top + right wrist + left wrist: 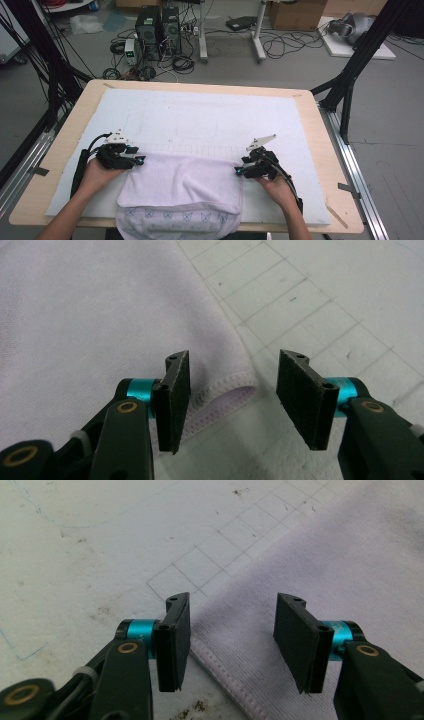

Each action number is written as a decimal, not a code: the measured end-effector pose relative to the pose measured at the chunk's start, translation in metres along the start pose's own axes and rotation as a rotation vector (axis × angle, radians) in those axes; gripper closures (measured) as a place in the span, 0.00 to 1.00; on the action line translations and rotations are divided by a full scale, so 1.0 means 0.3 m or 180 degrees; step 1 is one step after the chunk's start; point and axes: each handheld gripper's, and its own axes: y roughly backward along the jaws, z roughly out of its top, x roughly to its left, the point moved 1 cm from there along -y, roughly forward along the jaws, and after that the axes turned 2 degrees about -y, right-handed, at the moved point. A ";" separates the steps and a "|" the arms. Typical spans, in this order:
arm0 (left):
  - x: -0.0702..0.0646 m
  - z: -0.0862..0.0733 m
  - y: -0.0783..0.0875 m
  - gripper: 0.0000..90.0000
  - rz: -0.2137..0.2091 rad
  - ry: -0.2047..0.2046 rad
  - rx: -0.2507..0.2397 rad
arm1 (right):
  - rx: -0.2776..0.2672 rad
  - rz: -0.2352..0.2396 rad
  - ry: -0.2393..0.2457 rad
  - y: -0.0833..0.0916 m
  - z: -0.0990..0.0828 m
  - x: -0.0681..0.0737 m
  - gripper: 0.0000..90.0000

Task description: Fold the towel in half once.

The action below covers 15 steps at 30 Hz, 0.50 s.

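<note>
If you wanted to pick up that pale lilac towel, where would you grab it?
Probably at the two far corners of the folded pale lilac terry towel, one per gripper. The stitched hem lies flat on the white foam mat, so come in low from each outer side, jaws open, one jaw sliding under the edge.

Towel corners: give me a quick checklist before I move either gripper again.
1. Left gripper open, nothing pinched: ok.
2. Right gripper open, nothing pinched: ok.
3. Towel lying flat on the white mat, far edge folded over: ok.
4. Left fingers astride the stitched hem: ok.
5. Right fingers at the folded corner, hem between them: ok.
6. Near edge of the towel hanging over the table front; whether it will slip: cannot tell.
</note>
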 end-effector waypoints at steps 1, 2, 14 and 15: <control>0.000 0.000 -0.001 0.60 -0.0014 0.0004 0.0001 | 0.0002 -0.0007 -0.0011 -0.001 0.001 0.002 0.53; 0.000 -0.001 -0.002 0.61 -0.0018 0.0002 0.0009 | -0.0001 -0.0007 -0.0011 -0.002 0.001 0.003 0.53; 0.040 -0.008 0.010 0.53 0.0062 0.0147 0.0069 | 0.0016 0.0009 0.0073 -0.002 0.003 0.012 0.61; 0.040 -0.009 0.006 0.54 0.0028 0.0130 0.0103 | 0.0020 0.0015 0.0063 -0.002 0.004 0.013 0.61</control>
